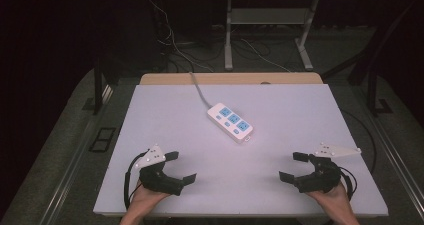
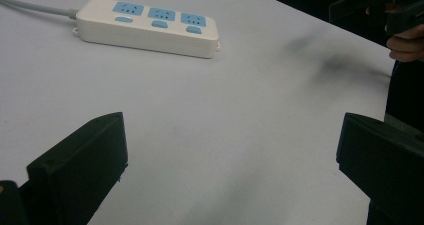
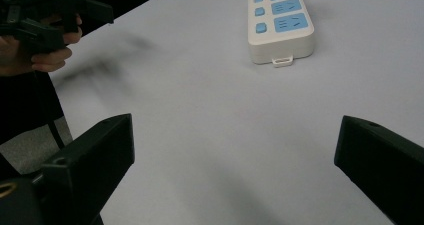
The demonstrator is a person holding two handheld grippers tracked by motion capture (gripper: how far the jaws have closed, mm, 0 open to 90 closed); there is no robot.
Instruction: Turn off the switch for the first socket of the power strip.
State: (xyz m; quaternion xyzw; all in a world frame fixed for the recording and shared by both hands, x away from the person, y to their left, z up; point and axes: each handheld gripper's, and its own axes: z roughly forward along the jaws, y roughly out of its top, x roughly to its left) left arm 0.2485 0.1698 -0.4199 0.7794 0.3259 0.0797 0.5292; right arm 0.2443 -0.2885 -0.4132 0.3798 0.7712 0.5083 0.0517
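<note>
While both my left gripper (image 1: 181, 166) and right gripper (image 1: 293, 166) sit spread wide and empty near my edge, the power strip (image 1: 230, 121) lies mid-table, well apart. Its grey cord (image 1: 198, 89) could drag or snag if I pull carelessly.

Left claw (image 1: 181, 167) and right claw (image 1: 293, 166) face inward, jaws spread wide.
</note>
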